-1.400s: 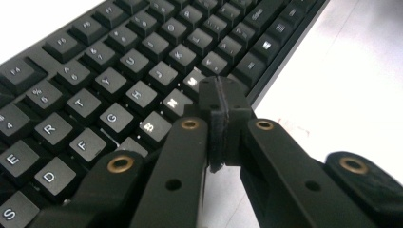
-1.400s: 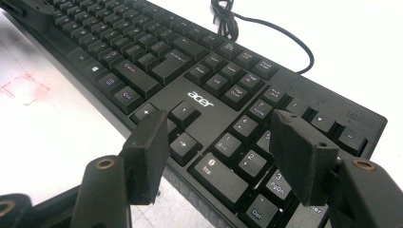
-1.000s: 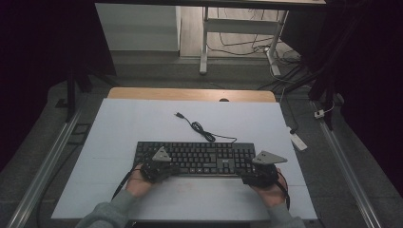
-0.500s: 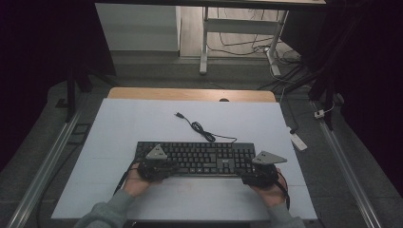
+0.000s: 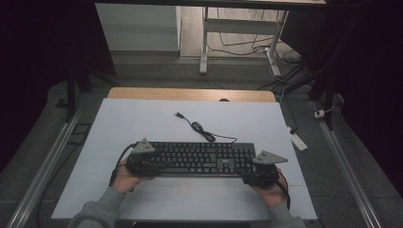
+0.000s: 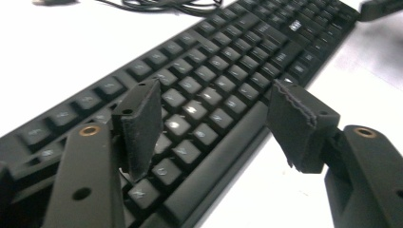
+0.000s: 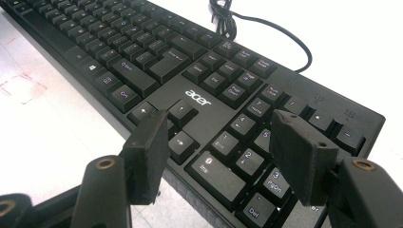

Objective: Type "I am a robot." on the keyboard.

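While both hand-held grippers gape, the keyboard (image 5: 199, 159) lies flat.

Dim, dark-edged high view; gripper views bright, tabletop washed out, near parts softly blurred.

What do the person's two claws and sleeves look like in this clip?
Both the left claw and the right claw are black, each topped by a grey three-cornered plate. Their flat black pads sit on arms with brass-ringed holes. Black cables trail back. The sleeves are grey.
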`<action>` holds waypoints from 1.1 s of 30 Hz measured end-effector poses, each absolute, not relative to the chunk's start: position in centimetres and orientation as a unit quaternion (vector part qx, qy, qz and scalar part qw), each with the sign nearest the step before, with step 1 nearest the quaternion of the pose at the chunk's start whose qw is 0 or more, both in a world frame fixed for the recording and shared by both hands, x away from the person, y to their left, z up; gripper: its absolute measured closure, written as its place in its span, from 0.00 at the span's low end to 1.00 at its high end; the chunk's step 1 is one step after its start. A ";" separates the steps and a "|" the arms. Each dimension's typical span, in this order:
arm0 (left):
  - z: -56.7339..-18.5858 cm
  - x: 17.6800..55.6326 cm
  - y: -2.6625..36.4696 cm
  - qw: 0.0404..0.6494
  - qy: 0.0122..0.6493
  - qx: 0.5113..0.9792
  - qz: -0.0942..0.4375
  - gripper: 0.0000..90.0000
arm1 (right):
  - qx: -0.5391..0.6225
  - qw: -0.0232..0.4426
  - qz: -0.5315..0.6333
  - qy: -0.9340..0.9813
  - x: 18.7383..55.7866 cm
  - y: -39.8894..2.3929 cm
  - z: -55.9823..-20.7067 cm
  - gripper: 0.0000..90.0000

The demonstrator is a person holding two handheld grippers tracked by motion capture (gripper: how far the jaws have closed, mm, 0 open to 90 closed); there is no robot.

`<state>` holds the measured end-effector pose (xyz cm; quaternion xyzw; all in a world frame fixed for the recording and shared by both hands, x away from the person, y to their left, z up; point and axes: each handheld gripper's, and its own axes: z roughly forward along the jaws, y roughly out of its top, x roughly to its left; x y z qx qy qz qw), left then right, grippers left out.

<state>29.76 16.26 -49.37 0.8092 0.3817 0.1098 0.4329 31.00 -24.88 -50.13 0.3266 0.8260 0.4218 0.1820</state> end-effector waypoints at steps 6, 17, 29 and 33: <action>-49.2 29.9 17.0 0.430 0.389 0.808 0.109 0.37 | 0.324 0.183 0.422 0.827 31.0 -25.0 -50.1 0.43; -49.2 30.1 17.3 0.420 0.408 0.801 0.125 0.40 | 0.324 0.184 0.421 0.827 31.0 -24.9 -50.1 0.43; -49.7 30.7 17.6 0.403 0.422 0.800 0.141 0.45 | 0.323 0.184 0.420 0.828 31.0 -24.9 -50.2 0.43; -50.0 31.0 17.6 0.399 0.423 0.801 0.144 0.49 | 0.322 0.184 0.419 0.829 31.0 -24.9 -50.2 0.43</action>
